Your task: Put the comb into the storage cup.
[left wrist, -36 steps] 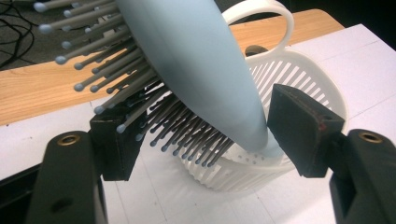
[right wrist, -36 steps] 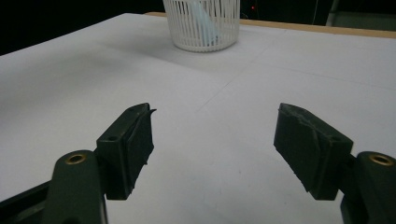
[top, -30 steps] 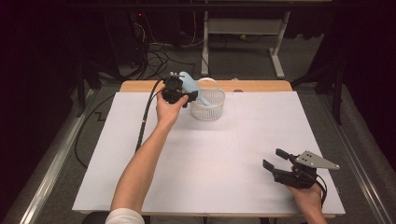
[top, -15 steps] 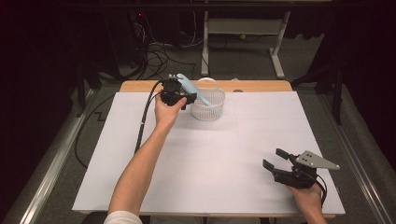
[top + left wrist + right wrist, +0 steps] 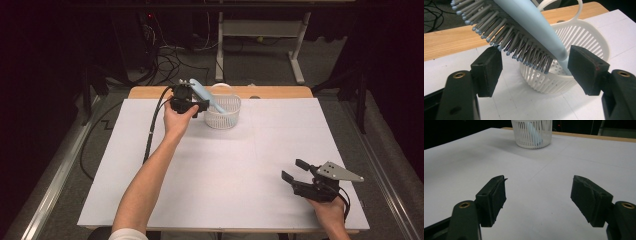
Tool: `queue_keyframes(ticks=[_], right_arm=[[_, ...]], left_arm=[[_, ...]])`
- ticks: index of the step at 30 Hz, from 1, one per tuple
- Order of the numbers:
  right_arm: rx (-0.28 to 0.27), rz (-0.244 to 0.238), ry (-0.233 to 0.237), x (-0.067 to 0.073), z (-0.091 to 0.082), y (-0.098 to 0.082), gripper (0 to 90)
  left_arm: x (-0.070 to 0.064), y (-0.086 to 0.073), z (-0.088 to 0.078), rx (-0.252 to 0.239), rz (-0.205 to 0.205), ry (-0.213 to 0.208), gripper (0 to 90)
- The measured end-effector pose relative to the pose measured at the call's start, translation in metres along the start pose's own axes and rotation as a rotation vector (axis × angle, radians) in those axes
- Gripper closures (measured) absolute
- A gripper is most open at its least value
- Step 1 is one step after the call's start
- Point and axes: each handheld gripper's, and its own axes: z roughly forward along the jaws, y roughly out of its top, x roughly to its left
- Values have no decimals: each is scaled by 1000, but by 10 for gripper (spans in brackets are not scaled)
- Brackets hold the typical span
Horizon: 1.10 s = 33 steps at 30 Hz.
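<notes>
One hairbrush (image 5: 529,22), one basket (image 5: 223,111), two hand-held grippers

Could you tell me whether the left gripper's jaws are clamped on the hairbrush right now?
No, in the left gripper view the jaws stand wide apart around the hairbrush, which leans into the white basket.

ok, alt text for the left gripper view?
A light blue hairbrush slants handle-first into a white slatted basket, between the open black jaws of the left gripper. The basket stands on white paper by a wooden table edge.
</notes>
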Motion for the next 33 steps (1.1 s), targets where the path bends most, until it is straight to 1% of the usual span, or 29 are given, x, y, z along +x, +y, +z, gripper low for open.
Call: queue_keyframes(ticks=[6,12,22,33], right_arm=[[1,1,-1,0,0,0,287],[2,1,-2,0,0,0,287],[0,1,-4,0,0,0,287],[1,1,-4,0,0,0,287]], left_arm=[[3,-4,-4,-11,-2,4,290],[4,-4,-11,-24,4,5,290],[3,-4,-18,-41,19,2,290],[3,-4,-22,-44,29,-1,290]])
